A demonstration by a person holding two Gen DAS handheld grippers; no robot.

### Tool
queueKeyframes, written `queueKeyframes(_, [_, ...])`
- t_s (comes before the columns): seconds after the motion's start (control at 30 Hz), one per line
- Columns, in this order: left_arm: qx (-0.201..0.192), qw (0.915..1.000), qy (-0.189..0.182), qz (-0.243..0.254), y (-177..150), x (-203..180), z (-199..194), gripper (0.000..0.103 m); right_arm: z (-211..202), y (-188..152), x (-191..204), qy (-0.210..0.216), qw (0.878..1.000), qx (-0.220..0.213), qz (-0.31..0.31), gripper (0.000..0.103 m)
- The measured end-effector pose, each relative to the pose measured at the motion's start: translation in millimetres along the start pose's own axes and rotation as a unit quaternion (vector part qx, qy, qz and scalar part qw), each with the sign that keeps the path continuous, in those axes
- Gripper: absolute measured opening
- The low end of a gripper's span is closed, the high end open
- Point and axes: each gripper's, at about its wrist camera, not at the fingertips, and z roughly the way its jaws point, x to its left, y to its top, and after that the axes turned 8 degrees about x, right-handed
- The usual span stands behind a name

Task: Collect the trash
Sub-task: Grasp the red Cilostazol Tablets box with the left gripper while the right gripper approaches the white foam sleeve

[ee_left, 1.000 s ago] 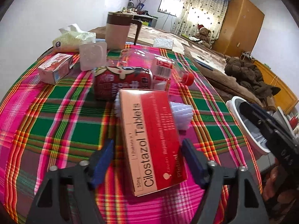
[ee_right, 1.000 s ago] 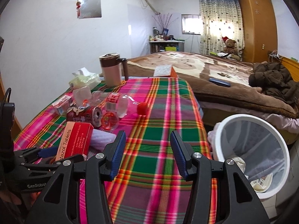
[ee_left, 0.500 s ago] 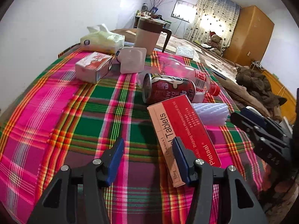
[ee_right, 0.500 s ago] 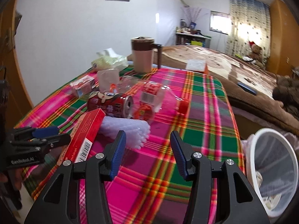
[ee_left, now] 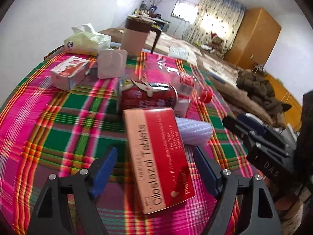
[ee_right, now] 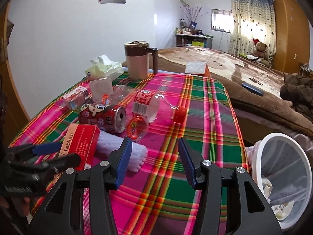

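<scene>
The left claw (ee_left: pixel 155 166) is spread wide, its jaws just having been opening, with the red tablet box (ee_left: pixel 158 156) lying between them on the plaid table (ee_left: pixel 58 121); the blue pads stand clear of the box on both sides. Ahead of this claw and left lie a small carton (ee_left: pixel 68 74), a tissue pack (ee_left: pixel 86 42) and a white square lid (ee_left: pixel 111 63). Straight ahead, just past the box, a red can (ee_left: pixel 148 96) lies on its side, a clear bottle (ee_left: pixel 182 84) behind it. Touching the box's right edge is a white ribbed roll (ee_left: pixel 193 131), perhaps foam; blur makes it hard to say. The right claw (ee_right: pixel 153 160) hangs partly apart over the table, nothing between its jaws. Low to its right, beside the table, stands a white bin (ee_right: pixel 281 176) with scraps inside.
</scene>
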Motion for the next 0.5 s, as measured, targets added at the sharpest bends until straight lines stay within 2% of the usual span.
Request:
queueKeyframes(0.1, [0.022,0.999,0.037,0.015,-1.1,-6.3,11.6,0.082,2.3,2.5,0.8,0.003,1.0,-0.001,-0.002,0.051])
queueKeyframes(0.13, [0.028,0.999,0.033,0.014,-2.1,-4.0,13.9,0.082,3.2,3.0,1.5,0.004,1.0,-0.001,-0.004,0.051])
queueKeyframes(0.2, [0.025,0.9994,0.023,0.003,-4.6,4.1,10.7,0.081,6.1,4.2,4.3,0.009,1.0,0.002,-0.008,0.051])
queueKeyframes(0.27, [0.011,0.9991,0.04,0.009,-6.2,9.7,2.1,0.071,8.0,4.0,6.0,0.019,1.0,0.006,-0.015,0.051])
queueKeyframes(0.33, [0.007,0.9981,0.059,0.015,-7.3,18.5,-2.5,0.071,10.4,4.5,11.4,0.028,0.999,0.01,-0.027,0.051])
queueKeyframes(0.5, [0.005,0.9975,0.071,-0.005,-11.4,41.8,-11.0,0.071,13.9,8.0,25.8,0.055,0.997,0.01,-0.054,0.051])
